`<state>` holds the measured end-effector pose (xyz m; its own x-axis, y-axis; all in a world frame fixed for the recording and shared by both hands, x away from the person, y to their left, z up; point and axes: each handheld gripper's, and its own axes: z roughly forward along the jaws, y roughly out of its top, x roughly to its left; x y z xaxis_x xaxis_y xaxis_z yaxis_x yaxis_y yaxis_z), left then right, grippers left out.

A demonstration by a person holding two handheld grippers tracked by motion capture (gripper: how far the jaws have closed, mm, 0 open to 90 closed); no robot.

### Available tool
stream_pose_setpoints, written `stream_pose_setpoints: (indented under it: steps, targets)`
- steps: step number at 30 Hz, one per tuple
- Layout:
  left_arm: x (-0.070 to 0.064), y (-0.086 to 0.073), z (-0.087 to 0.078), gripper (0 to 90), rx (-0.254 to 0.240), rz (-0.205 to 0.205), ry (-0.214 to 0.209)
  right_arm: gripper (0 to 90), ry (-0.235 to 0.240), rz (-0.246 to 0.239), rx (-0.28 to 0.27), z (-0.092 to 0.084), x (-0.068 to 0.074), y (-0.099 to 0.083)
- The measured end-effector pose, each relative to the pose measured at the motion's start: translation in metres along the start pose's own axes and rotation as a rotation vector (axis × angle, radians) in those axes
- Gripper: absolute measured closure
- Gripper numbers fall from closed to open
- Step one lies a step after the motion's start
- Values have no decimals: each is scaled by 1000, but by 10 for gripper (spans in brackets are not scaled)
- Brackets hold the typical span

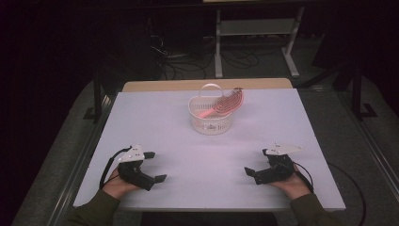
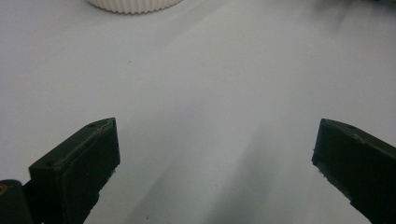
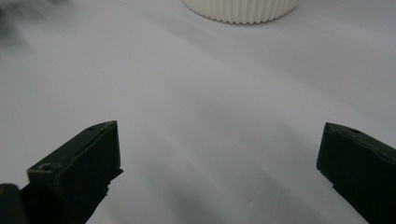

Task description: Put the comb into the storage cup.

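Observation:
A white slatted basket (image 1: pixel 211 115) with a hoop handle stands on the white table (image 1: pixel 155 117), beyond the middle. A pink comb-like brush (image 1: pixel 225 104) lies in it, its ribbed head sticking out over the right rim. My left gripper (image 1: pixel 155 166) rests near the front left, jaws wide apart, nothing between them. My right gripper (image 1: pixel 256 162) rests near the front right, also open and empty. In the left gripper view the basket's base (image 2: pixel 134 4) shows at the top edge; in the right gripper view the basket's base (image 3: pixel 240 9) shows at the top too.
Bare tabletop lies between both grippers and the basket. Behind the table a wooden strip (image 1: pixel 207 84) runs along its far edge. Cables and a metal frame's legs (image 1: pixel 219 47) stand on the dark floor beyond.

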<state>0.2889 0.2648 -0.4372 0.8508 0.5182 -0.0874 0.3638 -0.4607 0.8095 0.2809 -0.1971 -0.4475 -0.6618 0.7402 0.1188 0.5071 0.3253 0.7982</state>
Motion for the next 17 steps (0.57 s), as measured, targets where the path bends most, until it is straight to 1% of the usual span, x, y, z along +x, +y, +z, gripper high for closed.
stream_pose_setpoints:
  steps: [2,8,17]
  targets:
    - [0,0,0,5,1,1,1,0,-6,-3,9,0,-1,-1]
    - [0,0,0,5,5,1,0,0,3,-9,12,1,0,-1]
    - [1,-1,1,5,7,-3,0,0,5,-20,18,2,1,-1]
